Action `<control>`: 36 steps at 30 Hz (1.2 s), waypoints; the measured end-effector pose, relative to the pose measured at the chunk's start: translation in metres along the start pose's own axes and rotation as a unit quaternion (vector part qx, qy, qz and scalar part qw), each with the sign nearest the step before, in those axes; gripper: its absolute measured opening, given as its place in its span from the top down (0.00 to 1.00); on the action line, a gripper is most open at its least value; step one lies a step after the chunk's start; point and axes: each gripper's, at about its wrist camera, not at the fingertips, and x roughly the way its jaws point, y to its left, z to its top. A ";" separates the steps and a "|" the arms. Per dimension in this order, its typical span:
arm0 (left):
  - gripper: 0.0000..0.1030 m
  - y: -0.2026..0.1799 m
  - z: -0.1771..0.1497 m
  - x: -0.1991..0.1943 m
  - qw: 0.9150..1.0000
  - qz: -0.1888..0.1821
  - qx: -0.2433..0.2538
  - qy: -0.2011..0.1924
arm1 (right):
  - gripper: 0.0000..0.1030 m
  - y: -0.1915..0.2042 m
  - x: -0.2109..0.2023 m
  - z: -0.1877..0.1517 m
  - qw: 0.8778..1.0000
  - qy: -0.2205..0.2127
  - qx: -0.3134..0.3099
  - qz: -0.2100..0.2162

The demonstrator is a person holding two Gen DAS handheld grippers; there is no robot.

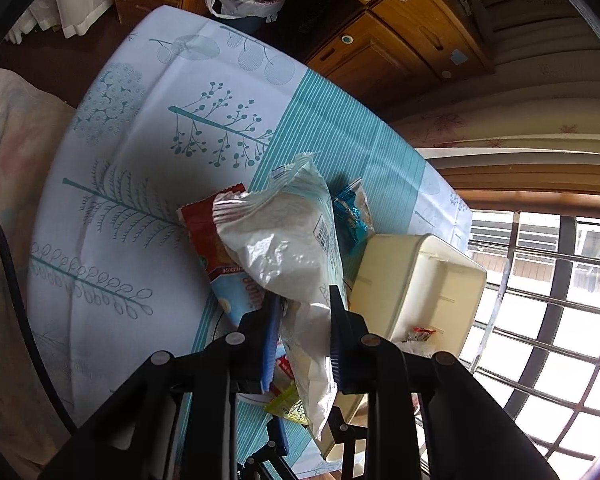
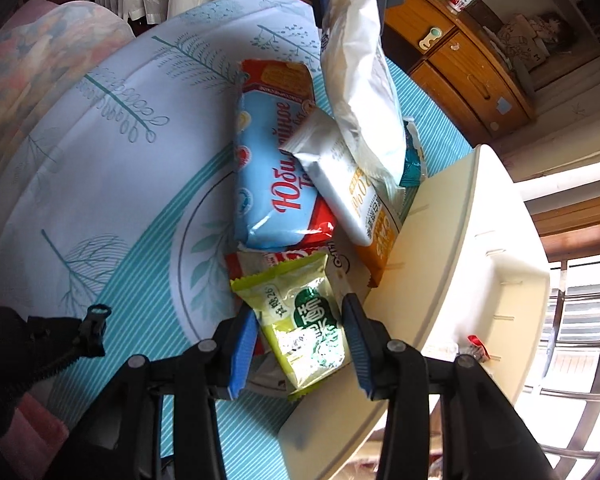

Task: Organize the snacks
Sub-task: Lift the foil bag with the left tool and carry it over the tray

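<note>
White crinkled packet [image 1: 284,240]: pinched at its lower end by the left gripper [image 1: 300,320], the rest hanging free above the pile; in the right wrist view it dangles from the 12 o'clock edge.
Left claw: narrow, clamped on the white packet.
Green sachet [image 2: 300,320]: lies between the fingers of the right gripper [image 2: 300,344], on top of a red-and-white wrapper.
Right claw: drawn in close about the green sachet; pads look to be at its edges, so I take it as gripped, though contact on the left side is hard to confirm.
Pile: blue-and-red biscuit pack [image 2: 268,168] at 12 o'clock from the right claw, silver-and-orange pack [image 2: 356,196] at 1 o'clock, leaning toward the bin.
Cream bin [image 2: 472,248]: at 3 o'clock of the pile, just beside it, on the teal-patterned tablecloth [image 1: 132,152]; a small red wrapper shows inside.
Step in hand: lifting two snacks clear of the heap, by my reading.
Next move: carry each across toward 3 o'clock, over the bin's rim, then release; the limp white packet may drag on its neighbours.
</note>
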 end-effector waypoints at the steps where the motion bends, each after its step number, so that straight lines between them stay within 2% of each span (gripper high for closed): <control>1: 0.81 0.001 -0.003 -0.006 1.000 -0.004 0.001 -0.003 | 0.59 0.002 -0.003 0.000 1.000 -0.001 0.001 -0.001; 14: 0.81 0.012 -0.053 -0.078 0.997 -0.026 0.056 -0.052 | 0.59 0.031 -0.055 -0.013 0.999 -0.023 0.030 -0.028; 21: 0.82 0.007 -0.080 -0.107 0.990 -0.047 0.109 -0.075 | 0.59 0.042 -0.078 -0.021 0.996 -0.029 0.063 -0.055; 26: 0.82 0.002 -0.099 -0.122 0.981 -0.078 0.149 -0.095 | 0.59 0.040 -0.092 -0.033 0.992 -0.024 0.098 -0.080; 32: 0.82 -0.011 -0.126 -0.132 0.965 -0.129 0.204 -0.107 | 0.59 0.033 -0.100 -0.055 0.985 -0.009 0.140 -0.101; 36: 0.82 -0.023 -0.147 -0.136 0.951 -0.133 0.249 -0.126 | 0.59 0.028 -0.106 -0.072 0.981 -0.004 0.164 -0.104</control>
